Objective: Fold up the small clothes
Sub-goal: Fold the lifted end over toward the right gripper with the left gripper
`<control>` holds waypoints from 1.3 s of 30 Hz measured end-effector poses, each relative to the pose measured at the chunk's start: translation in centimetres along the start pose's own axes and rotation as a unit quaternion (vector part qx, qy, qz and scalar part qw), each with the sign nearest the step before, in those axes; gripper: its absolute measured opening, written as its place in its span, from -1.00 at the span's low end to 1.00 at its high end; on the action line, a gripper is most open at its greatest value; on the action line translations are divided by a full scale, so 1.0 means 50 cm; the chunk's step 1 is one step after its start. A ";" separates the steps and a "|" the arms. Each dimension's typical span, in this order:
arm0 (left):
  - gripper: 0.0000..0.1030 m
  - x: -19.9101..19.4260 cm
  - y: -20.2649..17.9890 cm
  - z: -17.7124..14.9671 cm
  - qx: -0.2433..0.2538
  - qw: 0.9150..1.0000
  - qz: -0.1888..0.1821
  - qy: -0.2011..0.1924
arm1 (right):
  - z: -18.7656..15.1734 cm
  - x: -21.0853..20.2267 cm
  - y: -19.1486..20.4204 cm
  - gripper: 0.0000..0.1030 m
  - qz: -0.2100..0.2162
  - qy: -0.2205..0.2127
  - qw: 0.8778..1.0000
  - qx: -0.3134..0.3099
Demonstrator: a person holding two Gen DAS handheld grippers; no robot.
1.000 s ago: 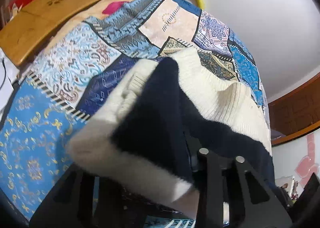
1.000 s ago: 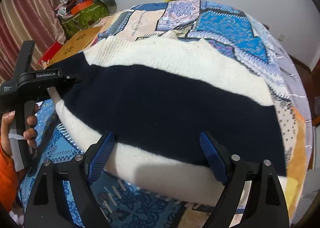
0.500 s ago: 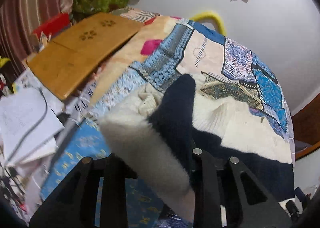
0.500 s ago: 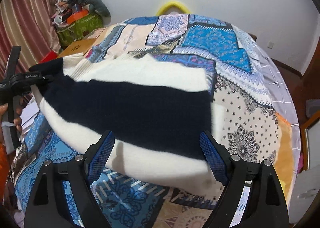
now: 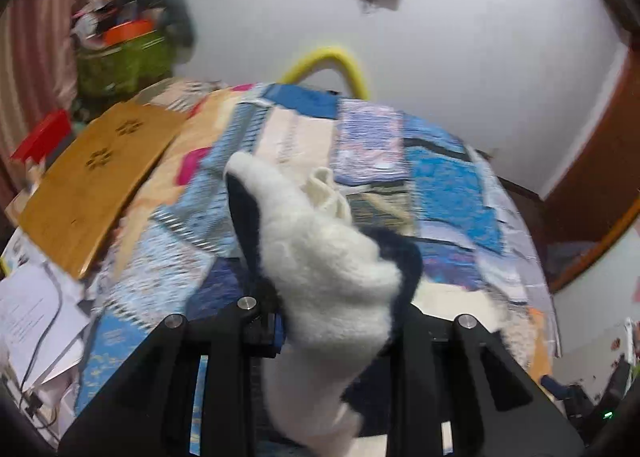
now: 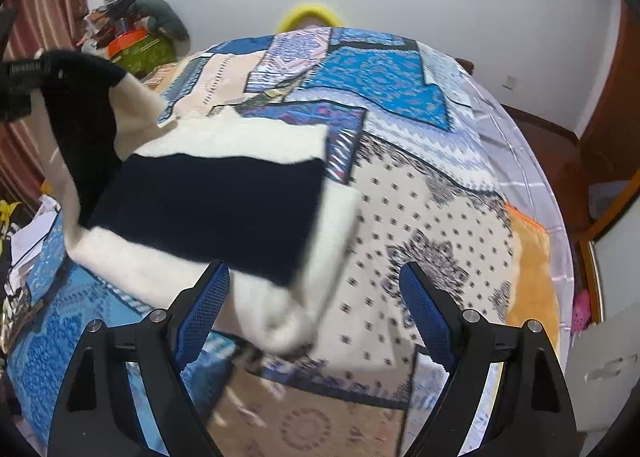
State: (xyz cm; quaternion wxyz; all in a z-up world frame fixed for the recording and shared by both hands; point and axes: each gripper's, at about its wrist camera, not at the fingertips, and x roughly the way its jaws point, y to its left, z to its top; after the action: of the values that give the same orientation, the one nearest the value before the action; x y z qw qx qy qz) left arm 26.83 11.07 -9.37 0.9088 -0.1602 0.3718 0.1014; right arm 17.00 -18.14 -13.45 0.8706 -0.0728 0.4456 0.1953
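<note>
A fuzzy white and navy striped sweater (image 6: 208, 193) lies partly on the patchwork bedspread (image 6: 400, 97). My left gripper (image 5: 332, 321) is shut on one end of the sweater (image 5: 320, 269) and holds it raised above the bed. In the right wrist view the left gripper shows at the upper left (image 6: 24, 81) with the lifted cloth hanging from it. My right gripper (image 6: 316, 297) is open, its blue pads (image 6: 204, 305) on either side of the sweater's near white edge, not clamping it.
A wooden board (image 5: 92, 185) and loose papers (image 5: 32, 321) lie left of the bed. A green box with clutter (image 6: 136, 45) stands at the back left. A yellow hoop (image 6: 312, 15) sits behind the bed. A wooden door frame (image 6: 608, 97) is on the right.
My left gripper has lifted its end of the sweater up and away from the bed. The sweater has folded narrower, drawing in from the right. My right gripper has stayed open.
</note>
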 end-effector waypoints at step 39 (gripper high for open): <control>-0.51 0.023 -0.352 -0.098 0.193 0.970 -0.121 0.081 | 0.091 0.087 -0.023 0.64 0.090 0.007 0.994 0.060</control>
State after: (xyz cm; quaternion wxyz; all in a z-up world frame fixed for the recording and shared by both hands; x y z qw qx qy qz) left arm 29.80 -6.97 -9.69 0.8951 -0.0337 0.4341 -0.0962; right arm 23.20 -16.62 -14.31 0.8491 0.0190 0.4675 0.2450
